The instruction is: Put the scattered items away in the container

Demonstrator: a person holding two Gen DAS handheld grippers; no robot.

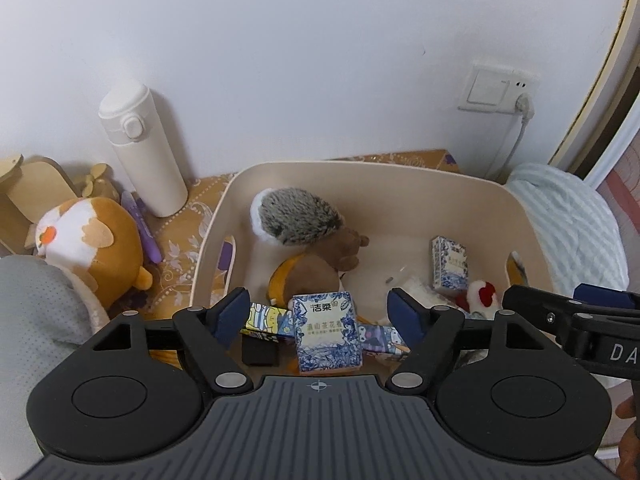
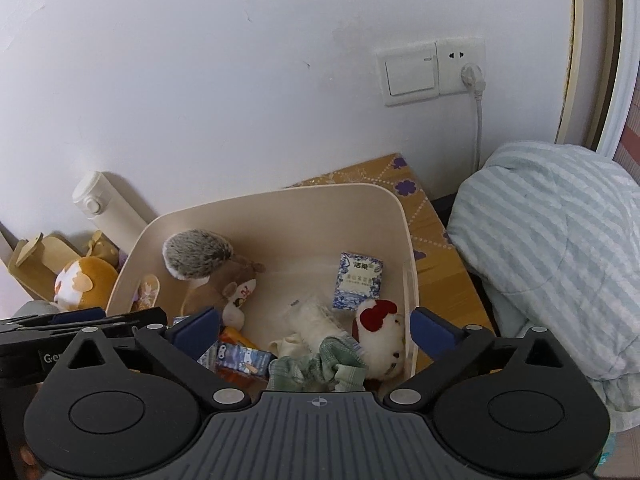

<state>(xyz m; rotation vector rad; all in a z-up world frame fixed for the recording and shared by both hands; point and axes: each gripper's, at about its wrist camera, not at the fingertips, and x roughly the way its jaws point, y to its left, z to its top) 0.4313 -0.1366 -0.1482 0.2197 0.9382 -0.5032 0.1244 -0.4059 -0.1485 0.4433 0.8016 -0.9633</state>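
Observation:
A beige plastic bin [image 1: 216, 216] [image 2: 400, 216] holds a grey hedgehog plush [image 1: 296, 216] [image 2: 196, 254], a brown plush [image 1: 344, 250], blue-and-white tissue packs [image 1: 326, 330] [image 2: 358, 282], cartoon packets [image 1: 266, 320] [image 2: 240, 358], a white plush with a red bow [image 2: 380, 332] [image 1: 482, 294] and a green cloth [image 2: 320, 368]. My left gripper [image 1: 318, 318] is open and empty above the bin's near side, over a tissue pack. My right gripper [image 2: 314, 334] is open and empty above the bin's near right part.
Left of the bin on the patterned table stand a white flask [image 1: 144, 152] [image 2: 104, 208], an orange-and-white plush [image 1: 92, 244] [image 2: 82, 280], a purple pen [image 1: 144, 224] and a wooden stand [image 1: 32, 188]. A striped blue blanket [image 2: 552, 248] lies right. A wall socket with a cable [image 2: 472, 76] is behind.

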